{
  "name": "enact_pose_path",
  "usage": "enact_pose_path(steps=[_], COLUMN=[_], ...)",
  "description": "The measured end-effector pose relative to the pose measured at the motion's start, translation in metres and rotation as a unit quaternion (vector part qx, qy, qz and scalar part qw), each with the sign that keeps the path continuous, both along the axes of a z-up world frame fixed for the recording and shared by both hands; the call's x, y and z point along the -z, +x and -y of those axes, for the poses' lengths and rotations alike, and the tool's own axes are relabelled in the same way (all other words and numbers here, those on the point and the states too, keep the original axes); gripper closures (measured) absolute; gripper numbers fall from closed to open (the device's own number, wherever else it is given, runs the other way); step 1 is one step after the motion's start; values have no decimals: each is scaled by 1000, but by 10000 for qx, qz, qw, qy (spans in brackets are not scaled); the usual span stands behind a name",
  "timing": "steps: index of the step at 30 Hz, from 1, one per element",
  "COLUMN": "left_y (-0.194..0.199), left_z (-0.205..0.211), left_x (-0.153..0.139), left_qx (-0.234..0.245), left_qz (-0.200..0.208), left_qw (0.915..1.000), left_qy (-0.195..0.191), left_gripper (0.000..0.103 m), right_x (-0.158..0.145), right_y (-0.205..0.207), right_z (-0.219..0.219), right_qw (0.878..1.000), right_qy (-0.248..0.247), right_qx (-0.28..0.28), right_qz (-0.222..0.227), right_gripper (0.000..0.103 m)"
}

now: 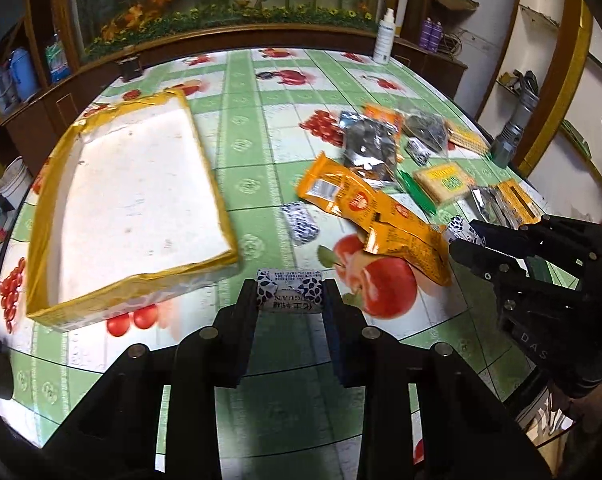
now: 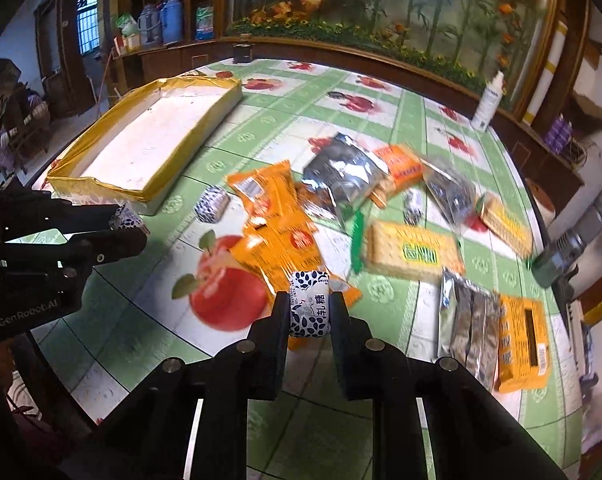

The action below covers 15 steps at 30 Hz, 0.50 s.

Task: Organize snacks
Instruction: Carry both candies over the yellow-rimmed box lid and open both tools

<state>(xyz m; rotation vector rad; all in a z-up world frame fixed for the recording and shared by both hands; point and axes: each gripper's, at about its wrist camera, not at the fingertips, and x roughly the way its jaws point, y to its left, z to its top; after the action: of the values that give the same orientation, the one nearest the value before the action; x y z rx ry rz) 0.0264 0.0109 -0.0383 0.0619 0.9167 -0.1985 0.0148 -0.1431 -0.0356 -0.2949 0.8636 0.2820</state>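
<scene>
Blue-and-white wrapped candy (image 1: 289, 289) sat pinched crosswise in left gripper (image 1: 289, 300), frame bottom centre; right gripper (image 2: 309, 312) clamped its twin candy (image 2: 309, 305). Both lifted, presumably bound for yellow-taped white foam tray (image 1: 133, 280), left.

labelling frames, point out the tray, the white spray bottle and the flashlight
tray (image 1: 141, 184), left wrist view, bare white floor
white spray bottle (image 1: 384, 42), left wrist view, middle of body
flashlight (image 2: 569, 252), right wrist view, barrel
</scene>
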Motion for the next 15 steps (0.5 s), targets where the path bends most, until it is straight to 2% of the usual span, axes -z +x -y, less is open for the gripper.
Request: enact_pose_path(steps=[6, 9, 13, 15], left_y=[1, 4, 12, 17], left_z=[-34, -54, -85, -97], left_x=[-9, -15, -19, -19], left_qx=[-374, -629, -1005, -1185], left_qz=[82, 138, 185, 173], left_qw=[9992, 9978, 9946, 9927], left_qy=[-95, -122, -160, -144], left_gripper=[74, 74, 74, 74], right_x=[-16, -22, -26, -28], right_y=[6, 14, 30, 36], right_z=[-29, -41, -62, -76], right_qw=[9994, 9980, 9911, 9889], right_qy=[83, 383, 1057, 1162], right_qx=[-308, -494, -801, -916], right_qz=[154, 88, -114, -126], right_gripper=[83, 83, 83, 83])
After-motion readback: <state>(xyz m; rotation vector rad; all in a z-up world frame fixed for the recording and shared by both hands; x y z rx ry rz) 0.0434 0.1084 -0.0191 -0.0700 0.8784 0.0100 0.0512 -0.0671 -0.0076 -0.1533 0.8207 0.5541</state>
